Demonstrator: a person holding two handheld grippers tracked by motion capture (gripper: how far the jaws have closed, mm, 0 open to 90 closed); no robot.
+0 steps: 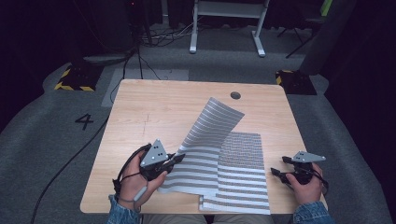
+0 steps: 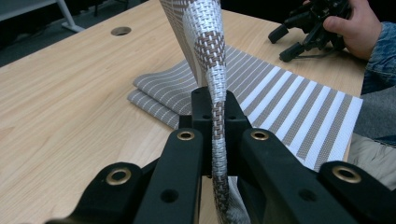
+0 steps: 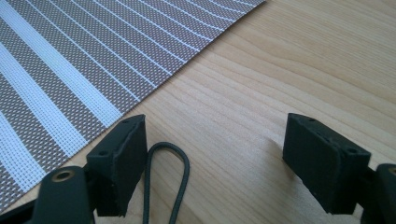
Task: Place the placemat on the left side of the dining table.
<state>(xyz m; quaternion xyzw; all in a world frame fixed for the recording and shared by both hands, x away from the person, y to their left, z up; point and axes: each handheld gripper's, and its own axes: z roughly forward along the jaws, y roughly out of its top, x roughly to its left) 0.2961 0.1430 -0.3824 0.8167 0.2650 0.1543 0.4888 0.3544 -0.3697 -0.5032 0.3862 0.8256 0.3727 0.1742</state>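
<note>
On the light wooden table [image 1: 154, 112], a grey-and-white striped woven placemat [image 1: 243, 172] lies at the 6 o'clock edge, and a second striped woven mat [image 1: 212, 123] on top of it curls up from its near-left corner toward 12 o'clock. The left claw [image 1: 180, 157], held in the person's left hand [image 1: 133, 179] at about 7 o'clock, is clamped tight on that lifted mat's edge; in the left gripper view the fabric [image 2: 217, 116] runs upright between the closed jaws. The right claw [image 1: 274, 171], at 4 o'clock in the right hand [image 1: 308, 186], rests just beside the flat mat's right edge with its jaws spread wide and gripping nothing; between them are bare wood and a thin dark cord loop [image 3: 168, 177].
</note>
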